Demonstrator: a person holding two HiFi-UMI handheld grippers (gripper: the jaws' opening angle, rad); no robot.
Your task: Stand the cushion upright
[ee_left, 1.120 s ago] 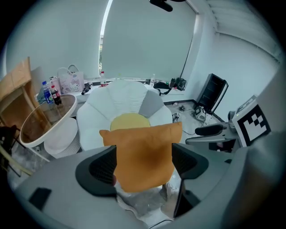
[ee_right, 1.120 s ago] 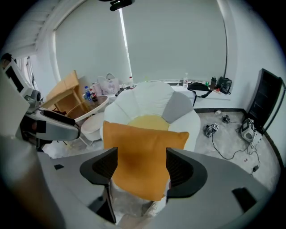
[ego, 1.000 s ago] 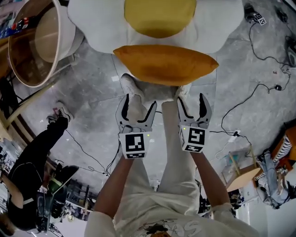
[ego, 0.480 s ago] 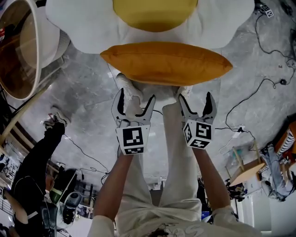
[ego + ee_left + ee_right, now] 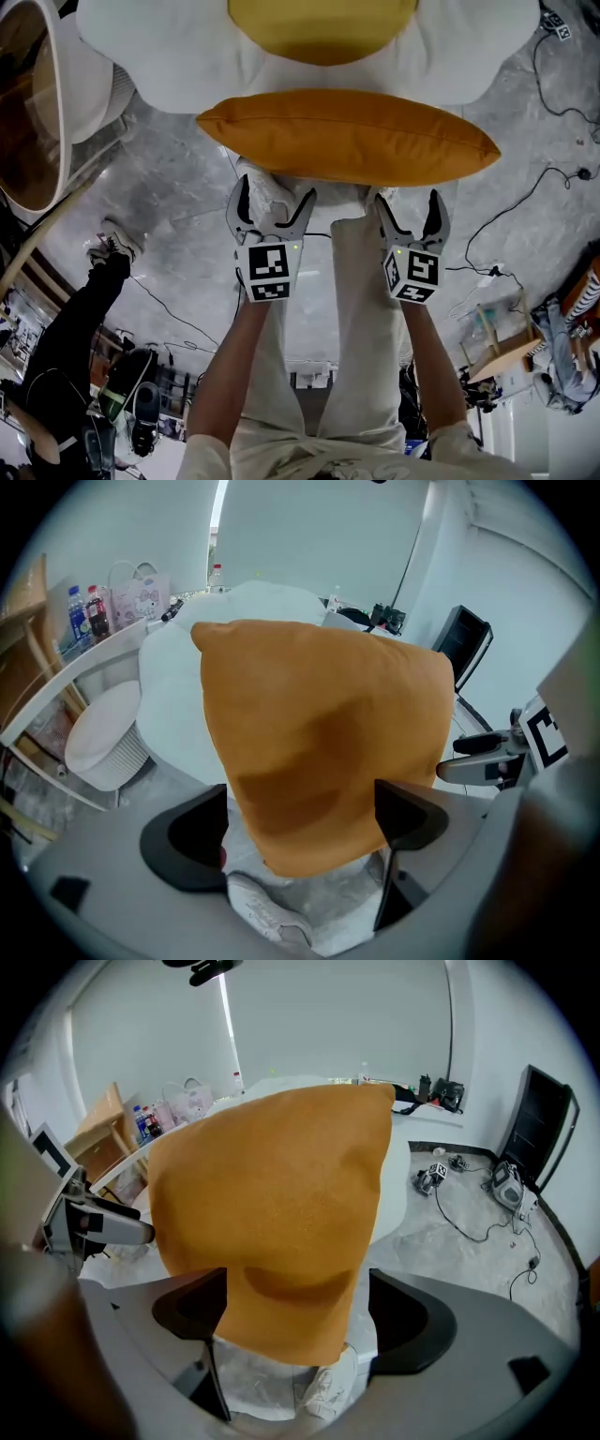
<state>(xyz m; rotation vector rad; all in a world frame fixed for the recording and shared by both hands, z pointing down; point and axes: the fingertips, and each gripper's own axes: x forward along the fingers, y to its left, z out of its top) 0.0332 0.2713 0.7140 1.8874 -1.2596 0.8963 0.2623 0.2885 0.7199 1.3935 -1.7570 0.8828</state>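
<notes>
An orange cushion point(image 5: 347, 136) lies flat on the front of a big white flower-shaped seat point(image 5: 169, 56) with a yellow centre point(image 5: 323, 28). My left gripper point(image 5: 277, 192) hangs just short of the cushion's near edge, left of its middle. Its jaws are opening, and in the left gripper view point(image 5: 300, 808) the cushion's point(image 5: 319, 733) lower edge shows between them without touching the pads. My right gripper point(image 5: 408, 199) is level with it to the right, jaws wide apart. The cushion point(image 5: 272, 1222) fills the right gripper view point(image 5: 295, 1312) beyond its jaws.
White shoes point(image 5: 267, 187) stand on the grey floor under the grippers. A round white basket chair point(image 5: 37, 103) stands at the left, cables point(image 5: 553, 178) trail at the right, and a person in dark clothes point(image 5: 66, 328) is at the lower left.
Both grippers have come down to the cushion's near edge, and their jaws have spread wider. The cushion now looms larger in the head view.
</notes>
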